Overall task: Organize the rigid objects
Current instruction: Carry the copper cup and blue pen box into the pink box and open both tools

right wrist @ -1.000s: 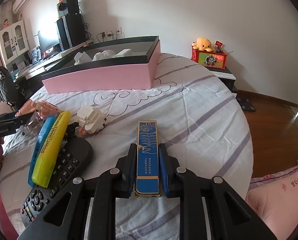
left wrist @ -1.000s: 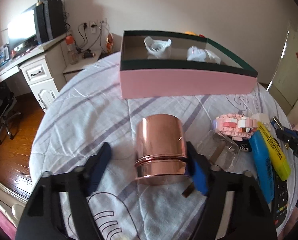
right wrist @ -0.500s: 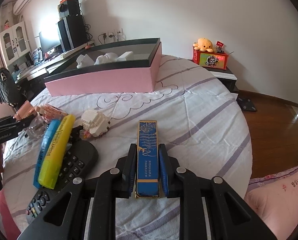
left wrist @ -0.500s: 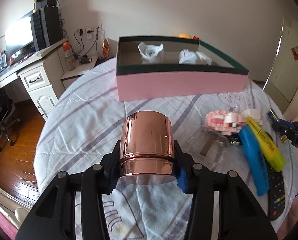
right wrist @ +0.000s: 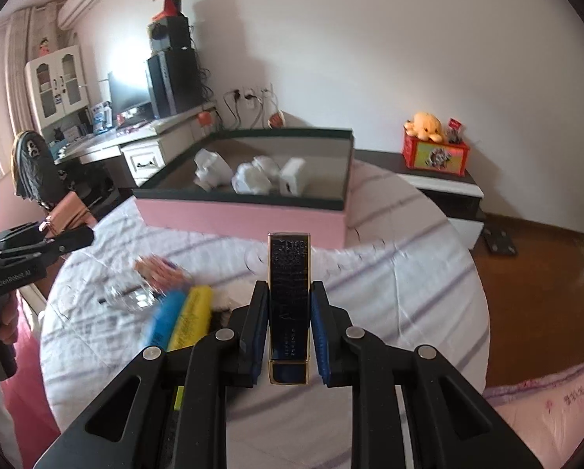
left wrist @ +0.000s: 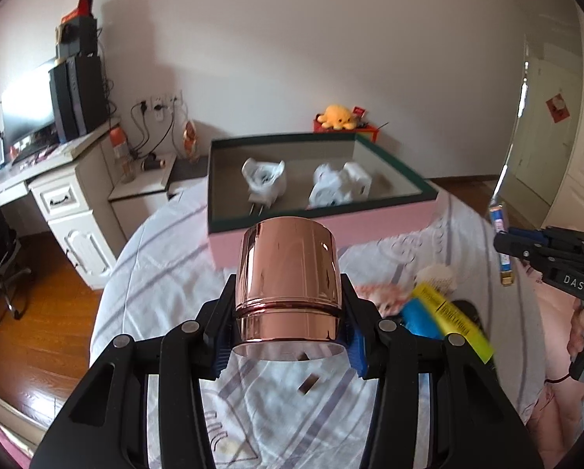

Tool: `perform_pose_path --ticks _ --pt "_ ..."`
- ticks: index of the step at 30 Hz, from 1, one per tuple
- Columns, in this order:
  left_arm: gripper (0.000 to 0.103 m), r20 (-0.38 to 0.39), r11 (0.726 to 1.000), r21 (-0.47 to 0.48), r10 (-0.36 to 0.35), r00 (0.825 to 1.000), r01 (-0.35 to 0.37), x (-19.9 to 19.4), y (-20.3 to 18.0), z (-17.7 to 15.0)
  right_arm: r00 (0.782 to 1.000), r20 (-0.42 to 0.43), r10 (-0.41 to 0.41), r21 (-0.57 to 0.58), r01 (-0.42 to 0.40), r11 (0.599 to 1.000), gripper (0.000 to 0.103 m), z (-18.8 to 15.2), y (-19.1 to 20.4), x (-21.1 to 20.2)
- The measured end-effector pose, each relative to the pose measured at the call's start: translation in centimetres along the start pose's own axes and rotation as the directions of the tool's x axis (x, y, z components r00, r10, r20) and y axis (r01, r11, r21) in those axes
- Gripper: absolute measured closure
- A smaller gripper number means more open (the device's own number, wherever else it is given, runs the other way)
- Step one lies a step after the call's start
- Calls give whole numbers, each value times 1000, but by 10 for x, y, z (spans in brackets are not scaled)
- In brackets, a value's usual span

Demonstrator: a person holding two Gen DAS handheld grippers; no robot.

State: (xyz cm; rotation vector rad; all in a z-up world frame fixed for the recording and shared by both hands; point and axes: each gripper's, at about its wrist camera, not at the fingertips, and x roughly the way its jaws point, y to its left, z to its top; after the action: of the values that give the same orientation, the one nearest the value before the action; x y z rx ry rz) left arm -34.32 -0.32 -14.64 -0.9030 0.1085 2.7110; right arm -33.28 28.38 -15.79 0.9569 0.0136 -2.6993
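My left gripper (left wrist: pixel 288 312) is shut on a shiny copper cup (left wrist: pixel 288 277) and holds it lifted above the bed. My right gripper (right wrist: pixel 288 312) is shut on a flat blue and gold box (right wrist: pixel 288 305), also lifted; it shows in the left wrist view (left wrist: pixel 501 246). Ahead stands a pink box with a dark green rim (left wrist: pixel 393 199) (right wrist: pixel 252 215). White objects (left wrist: pixel 262 179) (right wrist: pixel 252 176) lie inside it.
On the striped bedspread (left wrist: pixel 166 285) lie a blue marker (right wrist: pixel 162 320), a yellow marker (right wrist: pixel 190 312), a pink brick model (right wrist: pixel 159 267), a clear glass (right wrist: pixel 127 297) and a dark remote (left wrist: pixel 468 312). A desk (left wrist: pixel 57 179) stands at the left. A low cabinet (right wrist: pixel 440 187) stands at the right.
The left gripper closed on the copper cup and lifted it off the bed. The right gripper raised the blue box. Both moved toward the pink box.
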Motion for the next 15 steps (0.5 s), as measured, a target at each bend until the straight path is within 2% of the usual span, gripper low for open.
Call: perform_pose_path --ticks 8,15 --pt "56 52 997 62 -58 997 55 6 -17 50 998 40 37 -72 -34 997 82 45 15 2" --pt "56 34 991 105 -84 996 80 42 -24 99 998 29 54 -102 -51 993 82 91 12 31"
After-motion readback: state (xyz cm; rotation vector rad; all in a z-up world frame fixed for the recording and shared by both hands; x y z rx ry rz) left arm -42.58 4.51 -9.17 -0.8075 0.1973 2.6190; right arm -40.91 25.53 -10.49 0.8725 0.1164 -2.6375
